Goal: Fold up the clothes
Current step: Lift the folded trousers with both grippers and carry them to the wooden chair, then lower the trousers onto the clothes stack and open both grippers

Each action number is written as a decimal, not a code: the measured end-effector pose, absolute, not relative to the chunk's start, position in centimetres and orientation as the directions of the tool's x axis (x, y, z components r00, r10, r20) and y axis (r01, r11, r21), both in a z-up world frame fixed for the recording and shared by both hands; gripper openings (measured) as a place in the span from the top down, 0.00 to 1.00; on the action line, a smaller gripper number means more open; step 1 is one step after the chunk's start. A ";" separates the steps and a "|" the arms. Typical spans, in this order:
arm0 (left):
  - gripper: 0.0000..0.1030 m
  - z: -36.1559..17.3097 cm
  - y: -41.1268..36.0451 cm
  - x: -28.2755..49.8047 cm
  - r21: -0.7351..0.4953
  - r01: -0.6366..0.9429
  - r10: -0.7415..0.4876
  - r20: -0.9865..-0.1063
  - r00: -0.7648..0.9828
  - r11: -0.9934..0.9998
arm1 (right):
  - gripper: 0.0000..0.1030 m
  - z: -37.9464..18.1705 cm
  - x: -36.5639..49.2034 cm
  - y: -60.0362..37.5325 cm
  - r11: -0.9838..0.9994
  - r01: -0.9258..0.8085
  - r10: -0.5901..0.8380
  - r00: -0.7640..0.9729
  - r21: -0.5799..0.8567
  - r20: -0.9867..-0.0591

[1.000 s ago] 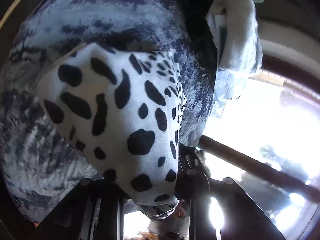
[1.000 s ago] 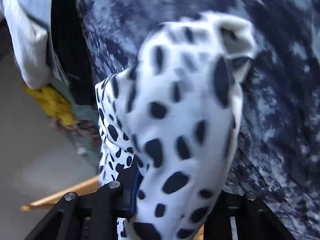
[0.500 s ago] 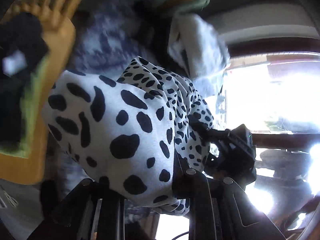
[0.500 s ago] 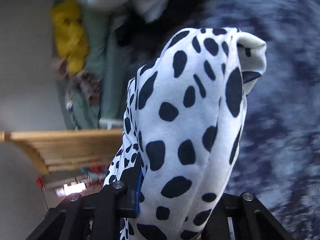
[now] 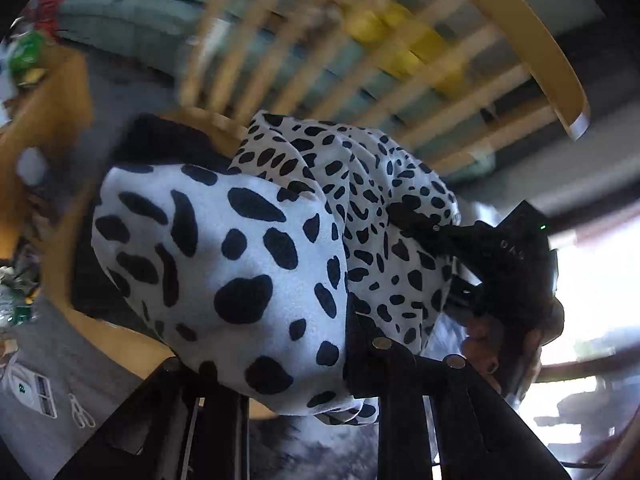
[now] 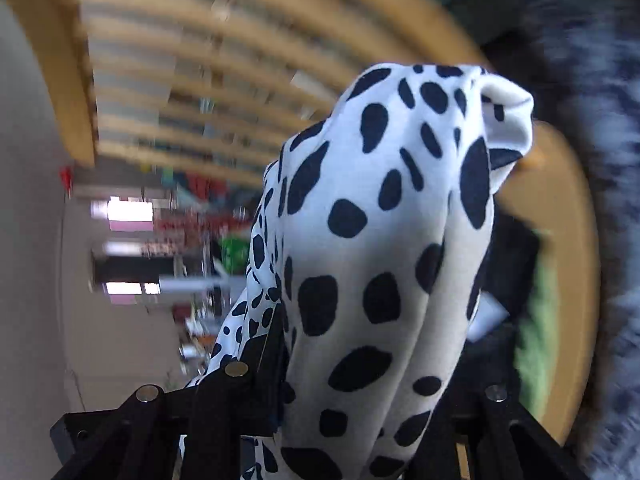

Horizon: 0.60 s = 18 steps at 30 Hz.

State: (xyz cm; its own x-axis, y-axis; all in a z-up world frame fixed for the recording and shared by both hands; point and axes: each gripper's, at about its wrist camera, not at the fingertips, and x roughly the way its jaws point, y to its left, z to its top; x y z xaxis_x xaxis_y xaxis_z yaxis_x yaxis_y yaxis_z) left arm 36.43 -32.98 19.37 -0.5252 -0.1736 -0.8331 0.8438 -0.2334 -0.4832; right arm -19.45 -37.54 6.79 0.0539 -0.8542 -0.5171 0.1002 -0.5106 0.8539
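Bunching between pinched jaws, a spotted garment [image 5: 240, 272] is gripped by the left gripper [image 5: 280, 384] and by the right gripper [image 6: 360, 408], before a blurred wooden chair [image 5: 552, 60].

Left tongs [image 5: 280, 368] and right tongs [image 6: 360, 408] each clamp spotted cloth [image 5: 224, 264] (jaws nearly closed).

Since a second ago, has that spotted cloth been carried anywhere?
Yes. The spotted cloth, clamped in both grippers, has come away from the grey mottled bedding that filled the background and now hangs before the wooden slatted chair.
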 end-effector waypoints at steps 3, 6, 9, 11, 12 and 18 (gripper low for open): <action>0.79 18.2 -34.3 38.9 -0.469 0.863 -0.221 -0.836 -0.502 -0.187 | 0.78 6.8 -19.8 -43.0 -0.554 0.215 -0.806 0.105 0.804 -0.583; 0.79 15.2 -34.9 40.7 -0.481 0.867 -0.226 -0.837 -0.499 -0.133 | 0.78 5.7 -20.0 -47.2 -0.592 0.292 -0.746 0.155 0.751 -0.648; 0.79 11.3 -34.6 41.3 -0.514 0.856 -0.170 -0.841 -0.514 -0.046 | 0.78 2.2 -20.2 -48.8 -0.656 0.285 -0.665 0.222 0.700 -0.713; 0.78 9.4 -34.1 41.4 -0.525 0.851 -0.134 -0.844 -0.519 0.011 | 0.78 0.4 -20.1 -48.8 -0.696 0.273 -0.616 0.250 0.665 -0.747; 0.76 8.9 -33.7 41.4 -0.525 0.850 -0.130 -0.846 -0.518 0.032 | 0.77 0.0 -20.1 -48.6 -0.706 0.262 -0.605 0.259 0.658 -0.753; 0.57 7.6 -31.7 42.5 -0.499 0.850 -0.048 -0.865 -0.499 0.166 | 0.62 -1.9 -20.7 -47.0 -0.759 0.206 -0.557 0.288 0.618 -0.779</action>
